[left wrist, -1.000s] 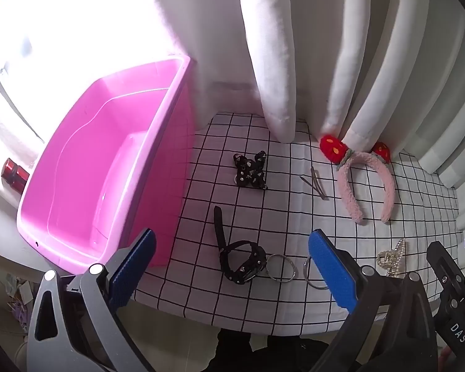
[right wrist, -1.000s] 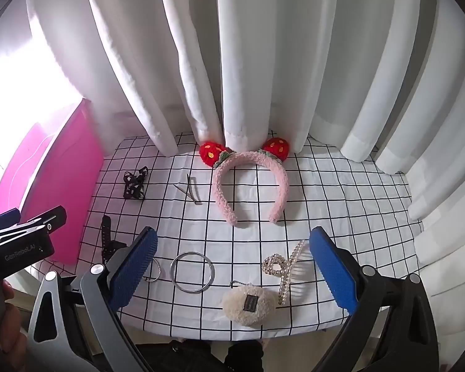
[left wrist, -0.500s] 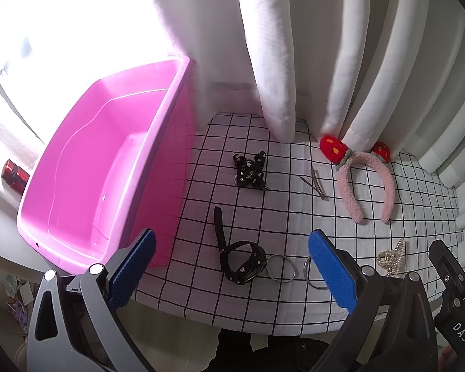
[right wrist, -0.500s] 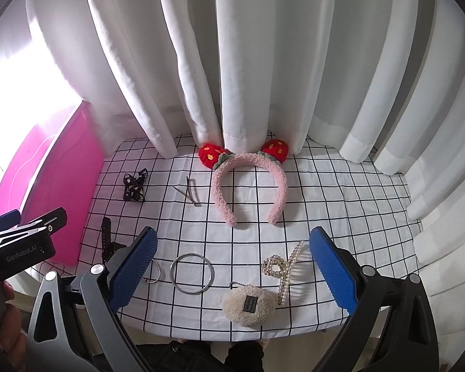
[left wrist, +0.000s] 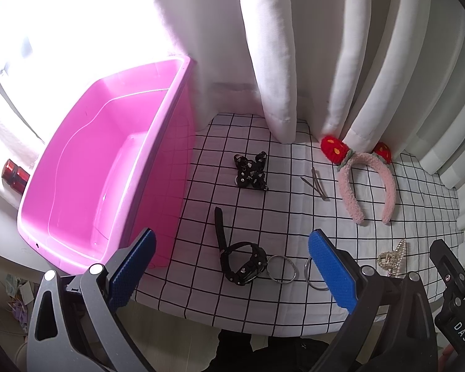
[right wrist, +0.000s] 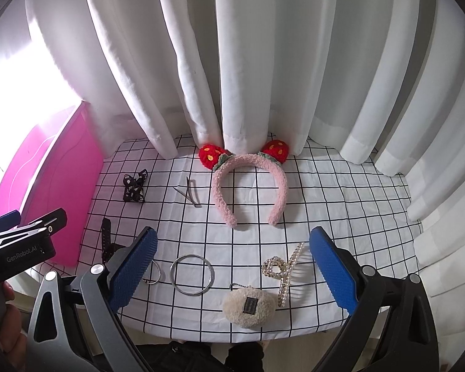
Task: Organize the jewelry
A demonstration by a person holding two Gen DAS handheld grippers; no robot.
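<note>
Jewelry lies on a white checked cloth (right wrist: pixel 341 204). A pink strawberry headband (right wrist: pixel 248 186) (left wrist: pixel 367 183) is at the back. A black bow (left wrist: pixel 251 172) (right wrist: pixel 135 187), thin hairpins (left wrist: pixel 317 183) (right wrist: pixel 190 192), a black watch (left wrist: pixel 240 257), silver bangles (right wrist: pixel 192 274) (left wrist: pixel 282 269), a pearl claw clip (right wrist: pixel 283 269) (left wrist: pixel 392 259) and a fuzzy cream pouch (right wrist: pixel 249 307) lie nearer. My left gripper (left wrist: pixel 232 269) is open above the watch. My right gripper (right wrist: pixel 231 269) is open above the bangles and pouch. Both are empty.
An empty pink bin (left wrist: pixel 102 167) (right wrist: pixel 49 179) stands left of the cloth. White curtains (right wrist: pixel 248 62) hang right behind the table. A red object (left wrist: pixel 14 175) sits left of the bin. The left gripper also shows in the right wrist view (right wrist: pixel 21 245).
</note>
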